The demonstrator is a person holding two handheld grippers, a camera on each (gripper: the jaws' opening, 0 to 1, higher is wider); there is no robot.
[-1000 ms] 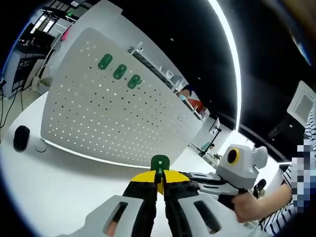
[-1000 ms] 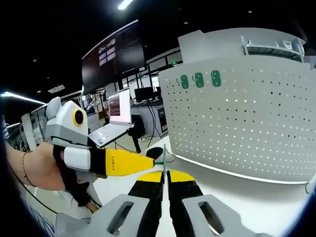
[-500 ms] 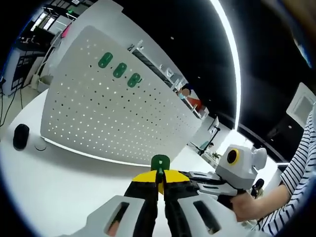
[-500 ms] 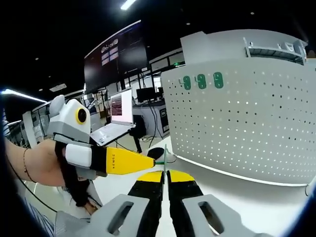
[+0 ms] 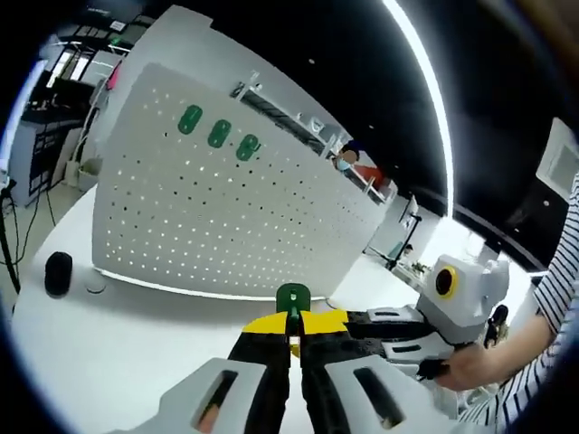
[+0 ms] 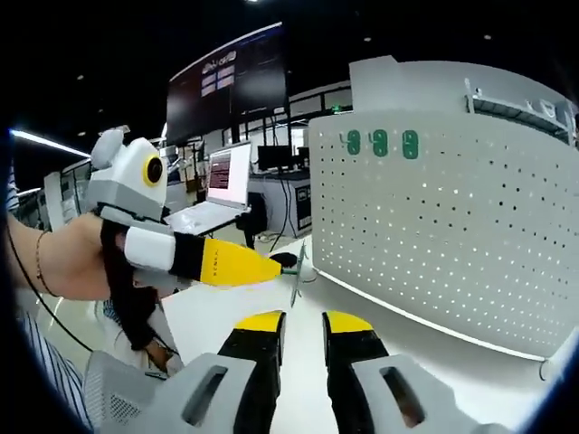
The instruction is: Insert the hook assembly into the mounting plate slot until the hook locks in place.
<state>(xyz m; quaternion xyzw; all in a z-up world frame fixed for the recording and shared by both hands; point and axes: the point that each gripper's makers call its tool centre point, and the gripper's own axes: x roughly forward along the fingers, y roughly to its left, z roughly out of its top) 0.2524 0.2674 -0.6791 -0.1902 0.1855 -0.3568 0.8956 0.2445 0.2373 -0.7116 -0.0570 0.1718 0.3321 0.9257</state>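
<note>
A dim open office with ceiling light strips lay behind a white desk (image 5: pixel 109 362), on which a white perforated mounting plate (image 5: pixel 208 226) stood upright.

In the left gripper view, the left gripper (image 5: pixel 291 336) had its yellow-tipped jaws closed on the green hook assembly (image 5: pixel 292 297), whose rounded head rose just above the tips at lower centre, its long axis running upward along the jaws. The plate lay ahead and to the upper left, well apart from the hook. The right gripper (image 5: pixel 336 318) reached in from the lower right, tips just beside the hook.

In the right gripper view, the right gripper (image 6: pixel 303 327) had its jaws parted with nothing between them; the hook (image 6: pixel 296 280), seen edge-on as a thin upright sliver, sat just above the gap, pinched at the tip of the left gripper (image 6: pixel 276 268) entering from the left. The left gripper was therefore the one placed to carry it to the plate (image 6: pixel 452 235) at right.

Counted: one hook in hand, three green hooks (image 5: pixel 217 134) already in a row near the plate's top, one plate, one black mouse (image 5: pixel 58 271) at the desk's left.
</note>
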